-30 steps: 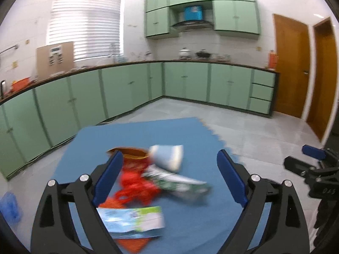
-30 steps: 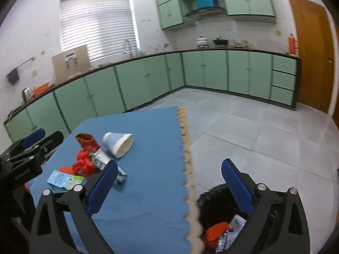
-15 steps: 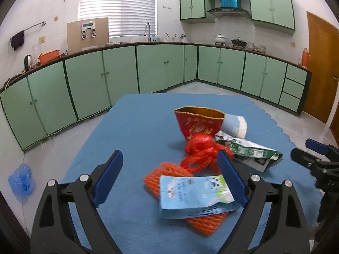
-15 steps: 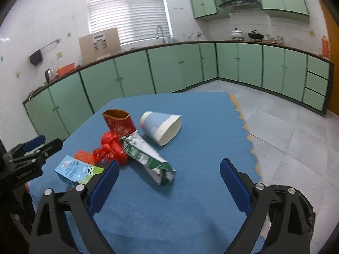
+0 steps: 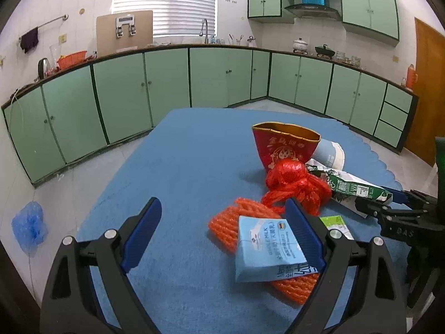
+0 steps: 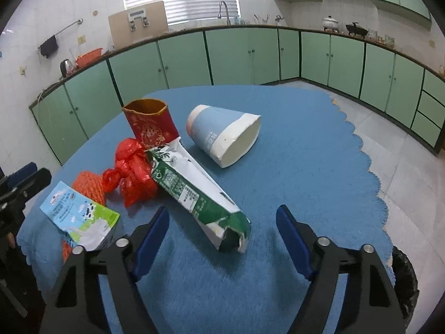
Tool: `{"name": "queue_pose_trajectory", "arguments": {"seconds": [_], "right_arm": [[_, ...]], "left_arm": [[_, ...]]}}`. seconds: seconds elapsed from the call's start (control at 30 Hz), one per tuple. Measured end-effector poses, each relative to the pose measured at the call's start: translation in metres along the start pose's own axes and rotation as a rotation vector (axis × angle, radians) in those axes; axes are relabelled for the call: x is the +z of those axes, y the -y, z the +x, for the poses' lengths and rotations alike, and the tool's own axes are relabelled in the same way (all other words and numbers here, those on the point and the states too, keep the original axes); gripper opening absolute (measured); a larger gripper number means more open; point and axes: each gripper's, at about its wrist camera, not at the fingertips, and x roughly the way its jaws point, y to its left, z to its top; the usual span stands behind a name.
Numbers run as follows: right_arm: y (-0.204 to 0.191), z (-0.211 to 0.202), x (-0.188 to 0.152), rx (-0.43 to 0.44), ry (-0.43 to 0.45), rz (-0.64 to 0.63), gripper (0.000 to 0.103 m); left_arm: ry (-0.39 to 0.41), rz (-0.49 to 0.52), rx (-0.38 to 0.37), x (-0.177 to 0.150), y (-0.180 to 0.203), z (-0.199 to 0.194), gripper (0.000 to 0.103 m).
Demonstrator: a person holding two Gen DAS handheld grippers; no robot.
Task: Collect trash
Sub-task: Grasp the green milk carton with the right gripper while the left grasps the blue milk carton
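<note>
Trash heaped mid-surface, both tools empty

Room lies open on the blue surface (image 6: 292, 139) to your right, out to its scalloped edge; the black bin (image 6: 403, 281) sits just past that edge. Your right gripper (image 6: 222, 231) has its fingers spread, the torn green carton (image 6: 194, 192) lying between them, untouched. Your left gripper (image 5: 222, 231) is likewise released beside the milk carton (image 5: 267, 250), which rests on orange foam netting (image 5: 230, 222). A paper cup (image 6: 225, 136) lies tipped over.

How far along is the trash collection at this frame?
No finished step shows here. Nothing is in hand: left gripper and right gripper are open. Milk carton, green carton, paper cup, red bag, red plastic and orange netting remain on the mat.
</note>
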Motion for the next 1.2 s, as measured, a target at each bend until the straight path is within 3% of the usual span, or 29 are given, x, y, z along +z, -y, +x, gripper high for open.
{"name": "queue_pose_trajectory", "arguments": {"seconds": [0.13, 0.2, 0.33, 0.6, 0.67, 0.73, 0.83, 0.9, 1.2], "right_arm": [[-0.002, 0.008, 0.0, 0.027, -0.047, -0.01, 0.051], [-0.001, 0.009, 0.0, 0.047, -0.052, -0.006, 0.034], [0.0, 0.002, -0.004, 0.062, -0.039, -0.005, 0.026], [0.004, -0.027, -0.018, 0.037, -0.017, -0.003, 0.022], [0.007, -0.037, -0.02, 0.035, -0.006, 0.002, 0.021], [0.007, -0.044, -0.022, 0.032, -0.002, 0.003, 0.02], [0.007, -0.054, -0.026, 0.028, 0.004, 0.003, 0.02], [0.009, -0.061, -0.028, 0.023, 0.01, 0.002, 0.02], [0.027, -0.082, -0.034, -0.011, 0.025, 0.027, 0.02]], "left_arm": [[-0.017, 0.0, -0.011, -0.004, 0.002, 0.001, 0.087], [-0.027, 0.002, -0.017, -0.005, 0.005, 0.003, 0.087], [-0.061, -0.01, -0.026, -0.011, 0.007, 0.008, 0.087], [-0.09, -0.051, -0.028, -0.023, 0.005, 0.004, 0.085], [-0.101, -0.052, -0.036, -0.024, 0.006, 0.004, 0.077], [-0.118, -0.057, -0.054, -0.026, 0.007, 0.007, 0.06], [-0.125, -0.073, -0.088, -0.027, 0.011, 0.007, 0.044], [-0.124, -0.069, -0.093, -0.026, 0.017, 0.003, 0.038], [-0.168, -0.106, -0.159, -0.032, 0.049, -0.011, 0.041]]}}
